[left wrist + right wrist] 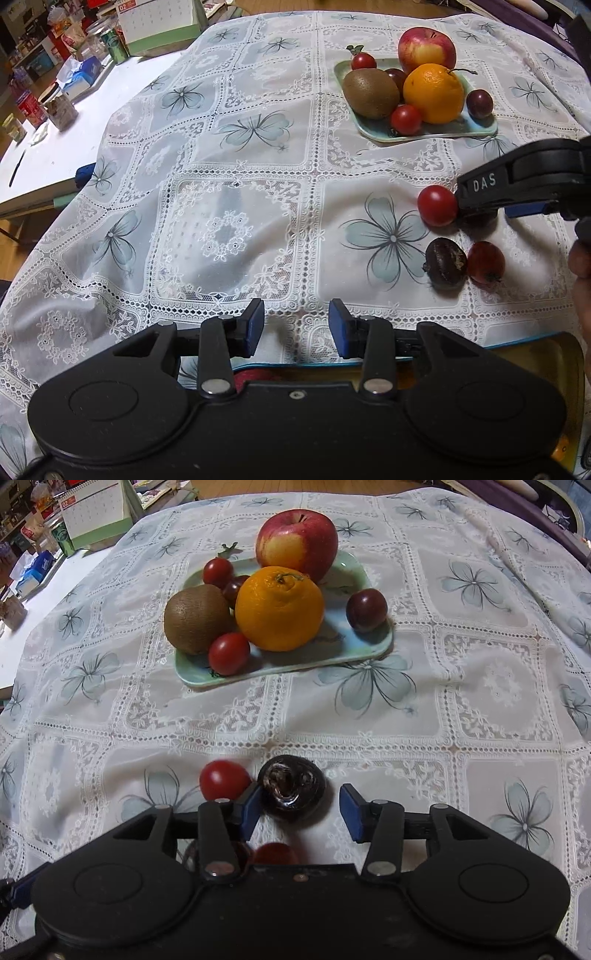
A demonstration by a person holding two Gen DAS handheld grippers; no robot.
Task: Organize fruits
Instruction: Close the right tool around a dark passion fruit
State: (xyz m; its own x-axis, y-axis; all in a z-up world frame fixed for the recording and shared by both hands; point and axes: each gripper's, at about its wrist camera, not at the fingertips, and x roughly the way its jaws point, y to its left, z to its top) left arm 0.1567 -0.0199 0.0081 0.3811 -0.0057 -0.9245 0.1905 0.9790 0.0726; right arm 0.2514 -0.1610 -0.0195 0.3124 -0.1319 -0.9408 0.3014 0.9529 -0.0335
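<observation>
A pale green tray point(373, 648) point(476, 127) holds an apple point(297, 542), an orange point(279, 609), a kiwi point(195, 618), cherry tomatoes and dark plums. My right gripper point(301, 810) is open low over the cloth, its jaws either side of a dark cherry point(291, 788); the left blue pad touches it. A cherry tomato point(223, 779) lies just left of that pad. In the left wrist view the right gripper point(491, 184) sits beside that tomato point(437, 205). A dark fruit point(445, 266) and a red fruit point(485, 262) lie nearby. My left gripper point(296, 326) is open and empty.
A lace tablecloth point(236, 206) covers the table. To the far left a white desk point(55, 147) carries a calendar point(159, 26), a can, jars and a tissue pack. A yellow-bottomed container with a blue rim point(535, 354) sits under my left gripper.
</observation>
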